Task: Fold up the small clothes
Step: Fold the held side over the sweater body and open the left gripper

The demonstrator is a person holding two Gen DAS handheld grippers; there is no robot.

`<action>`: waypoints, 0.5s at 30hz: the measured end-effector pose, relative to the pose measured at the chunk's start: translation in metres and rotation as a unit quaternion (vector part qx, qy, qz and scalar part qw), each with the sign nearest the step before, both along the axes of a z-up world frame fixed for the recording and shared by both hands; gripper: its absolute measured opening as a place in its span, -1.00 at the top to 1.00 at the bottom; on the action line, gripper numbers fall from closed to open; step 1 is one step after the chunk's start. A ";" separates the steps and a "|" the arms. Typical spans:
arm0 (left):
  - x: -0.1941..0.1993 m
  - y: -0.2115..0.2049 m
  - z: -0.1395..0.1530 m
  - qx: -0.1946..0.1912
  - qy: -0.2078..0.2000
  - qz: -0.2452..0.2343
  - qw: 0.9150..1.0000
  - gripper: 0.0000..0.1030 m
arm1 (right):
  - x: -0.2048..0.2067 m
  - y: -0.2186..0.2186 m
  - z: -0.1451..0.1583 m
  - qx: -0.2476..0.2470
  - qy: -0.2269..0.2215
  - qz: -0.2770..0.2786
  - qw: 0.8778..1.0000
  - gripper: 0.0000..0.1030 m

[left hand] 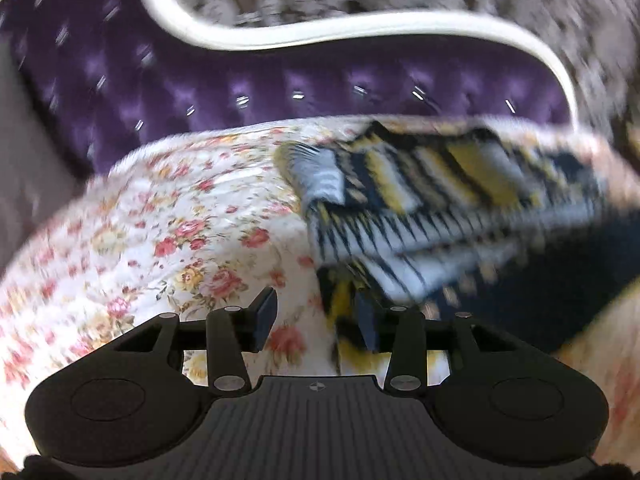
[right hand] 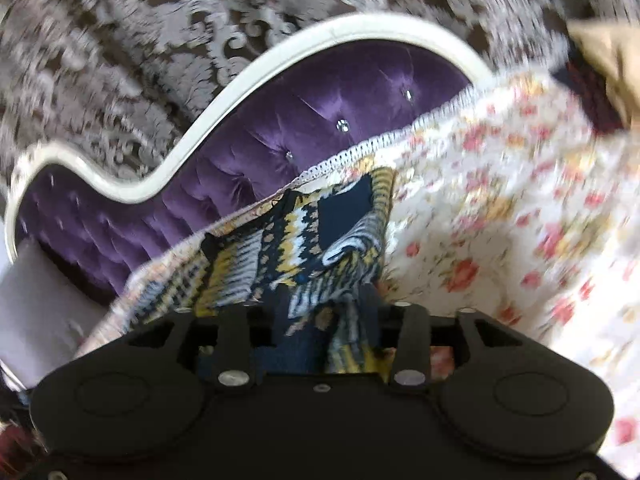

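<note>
Lying bunched on the flowered bedspread [left hand: 168, 216], the patterned garment [left hand: 420, 200] is resting near the purple headboard [left hand: 280, 88].

The left gripper [left hand: 316, 316] is hovering with its jaws apart and nothing pinched between them; the garment's near corner is showing just beside the right-hand finger, and whether they touch is hard to say through the blur. In the right wrist view, the right gripper [right hand: 320, 320] is sitting buried in the cloth: folds of the navy, yellow and white fabric are draping over its fingers and hiding the tips, so I cannot tell whether those jaws are clamping or loose. The white frame [right hand: 248, 68] is curving over the tufted headboard, with patterned wallpaper [right hand: 140, 20] behind.
</note>
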State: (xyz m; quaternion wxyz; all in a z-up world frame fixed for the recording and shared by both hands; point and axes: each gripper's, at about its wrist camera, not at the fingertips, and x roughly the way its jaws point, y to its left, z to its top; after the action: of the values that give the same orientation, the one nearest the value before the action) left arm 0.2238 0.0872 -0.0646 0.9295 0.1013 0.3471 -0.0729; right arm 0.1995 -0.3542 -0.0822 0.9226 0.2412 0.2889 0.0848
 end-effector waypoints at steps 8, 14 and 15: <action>-0.025 -0.044 -0.018 0.115 -0.029 -0.080 0.990 0.19 | -0.016 0.008 -0.005 -0.118 0.025 0.039 0.992 -0.01; -0.026 -0.062 -0.022 0.145 -0.042 -0.123 0.981 0.20 | -0.021 0.027 -0.009 -0.211 0.017 0.081 0.974 -0.01; -0.024 -0.062 -0.022 0.144 -0.043 -0.127 0.981 0.20 | -0.022 0.031 -0.010 -0.221 0.015 0.090 0.971 -0.01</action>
State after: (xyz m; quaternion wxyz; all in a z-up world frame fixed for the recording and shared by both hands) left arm 0.1994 0.0249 -0.0865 0.9024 0.2803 0.2982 -0.1350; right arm 0.1779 -0.3234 -0.0920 0.9372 0.0060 0.3346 0.0982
